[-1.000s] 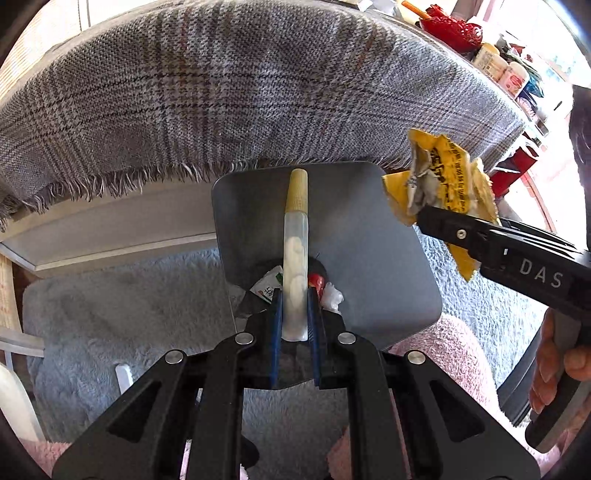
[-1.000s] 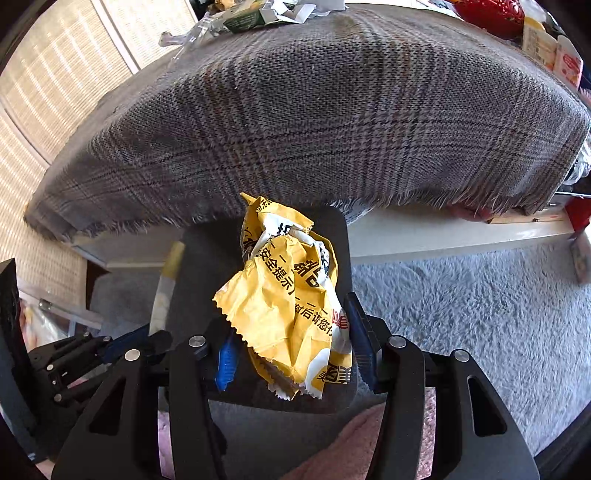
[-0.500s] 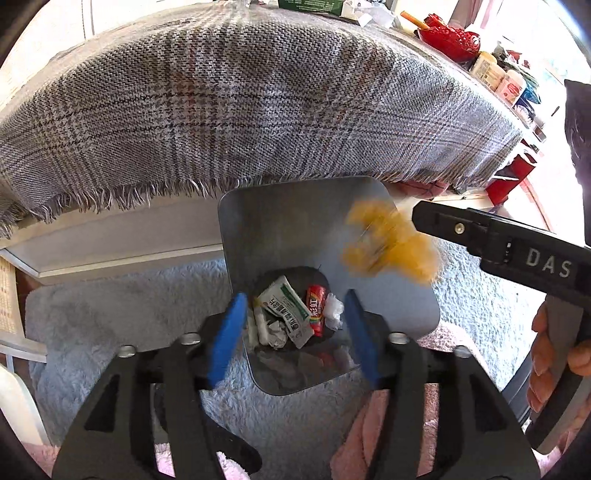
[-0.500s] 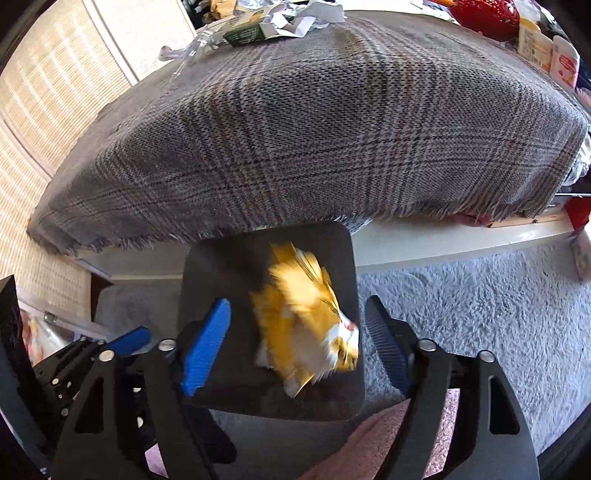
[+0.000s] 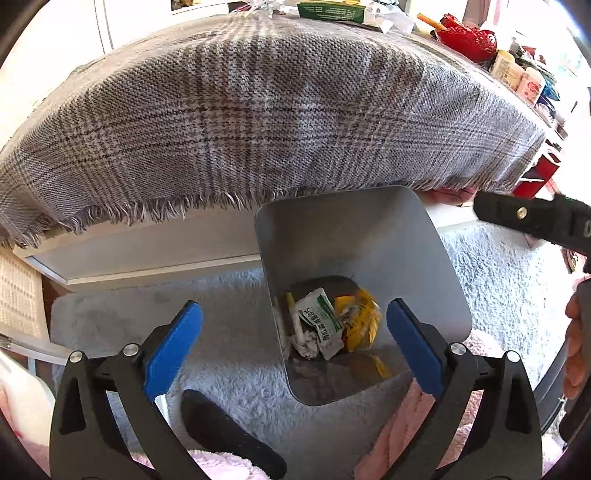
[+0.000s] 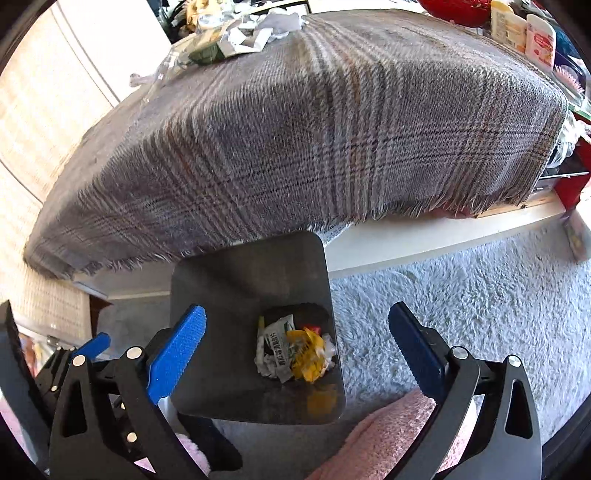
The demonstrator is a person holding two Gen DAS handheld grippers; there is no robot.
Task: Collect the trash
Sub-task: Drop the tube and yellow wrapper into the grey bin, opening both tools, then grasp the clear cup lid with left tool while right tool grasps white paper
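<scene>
Both the left gripper (image 5: 293,334) and the right gripper (image 6: 295,341) hung with fingers apart above the grey bin (image 5: 436,258); the yellow wrapper (image 5: 364,323) lay inside it among other trash.

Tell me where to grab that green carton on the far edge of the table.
Take the green carton across its thin height, top and bottom faces, at the near long edge. It lies flat on the plaid tablecloth, so come in low from the near side. Crumpled white paper crowds its right end; both grippers are open.
</scene>
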